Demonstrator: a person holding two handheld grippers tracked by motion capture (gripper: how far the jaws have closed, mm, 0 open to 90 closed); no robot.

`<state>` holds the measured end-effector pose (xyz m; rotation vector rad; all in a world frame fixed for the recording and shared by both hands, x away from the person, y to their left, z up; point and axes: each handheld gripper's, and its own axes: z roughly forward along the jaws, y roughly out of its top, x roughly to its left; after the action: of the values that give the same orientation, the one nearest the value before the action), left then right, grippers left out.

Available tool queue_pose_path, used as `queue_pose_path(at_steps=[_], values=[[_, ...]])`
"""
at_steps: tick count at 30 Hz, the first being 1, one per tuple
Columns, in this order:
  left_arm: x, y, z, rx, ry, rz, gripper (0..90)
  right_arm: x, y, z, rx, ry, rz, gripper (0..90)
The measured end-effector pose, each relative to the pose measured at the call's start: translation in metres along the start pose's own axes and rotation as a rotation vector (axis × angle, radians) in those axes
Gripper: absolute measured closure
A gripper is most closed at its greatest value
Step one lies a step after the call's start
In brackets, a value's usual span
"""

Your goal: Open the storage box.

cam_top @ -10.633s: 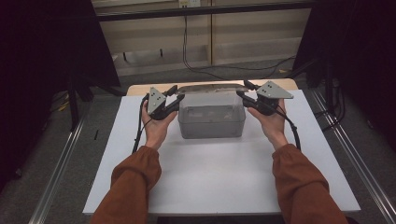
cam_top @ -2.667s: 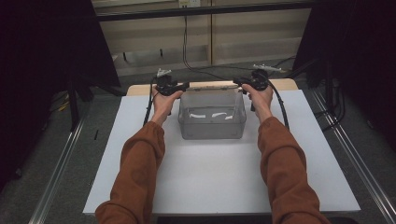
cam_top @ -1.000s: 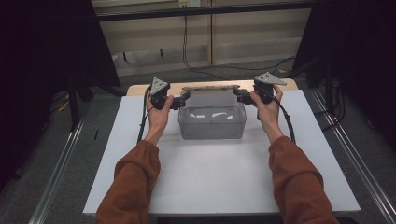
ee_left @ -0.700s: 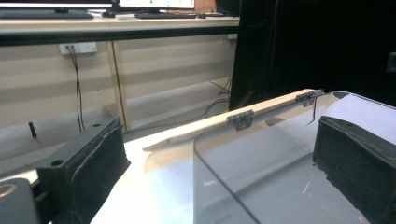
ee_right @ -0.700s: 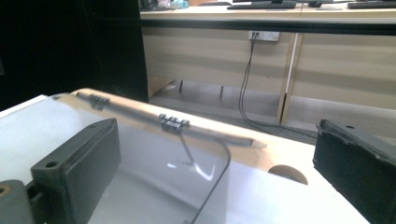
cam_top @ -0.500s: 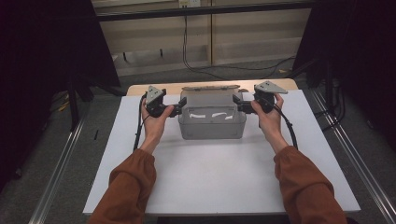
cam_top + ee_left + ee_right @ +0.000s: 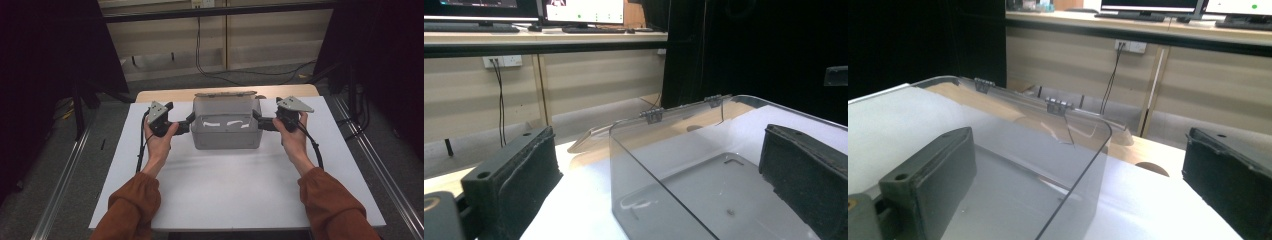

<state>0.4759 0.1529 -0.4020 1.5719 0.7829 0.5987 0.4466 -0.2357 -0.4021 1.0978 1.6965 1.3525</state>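
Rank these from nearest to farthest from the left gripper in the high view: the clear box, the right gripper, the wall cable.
1. Clear box: right beside the left gripper, its side wall between the jaws.
2. Right gripper: at the box's opposite side.
3. Wall cable: hanging behind the table, beyond the far edge.

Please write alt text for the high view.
A person's two grippers, left and right, straddle the end walls of a clear box on a white table. The box's lid lies open behind it.
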Motion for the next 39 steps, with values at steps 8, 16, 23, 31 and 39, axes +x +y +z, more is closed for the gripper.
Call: queue_pose_path(at_steps=[8, 16, 23, 31, 39], values=[[-0.009, -0.005, -0.02, -0.033, 0.017, 0.015, 2.9, 0.007, -0.001, -0.023, -0.05, -0.014, -0.007, 0.4], [-0.014, -0.009, -0.038, -0.027, 0.021, 0.011, 3.5, 0.011, -0.007, -0.045, -0.069, -0.042, -0.018, 0.0], [-0.02, -0.019, -0.053, -0.026, 0.049, -0.002, 3.5, 0.013, -0.017, -0.065, -0.073, -0.06, -0.008, 0.0], [-0.031, -0.03, -0.075, -0.028, 0.066, -0.011, 3.5, 0.019, -0.028, -0.09, -0.085, -0.052, 0.014, 0.0], [-0.037, -0.037, -0.097, -0.008, 0.086, -0.036, 3.5, 0.023, -0.036, -0.112, -0.095, -0.065, 0.002, 0.0]])
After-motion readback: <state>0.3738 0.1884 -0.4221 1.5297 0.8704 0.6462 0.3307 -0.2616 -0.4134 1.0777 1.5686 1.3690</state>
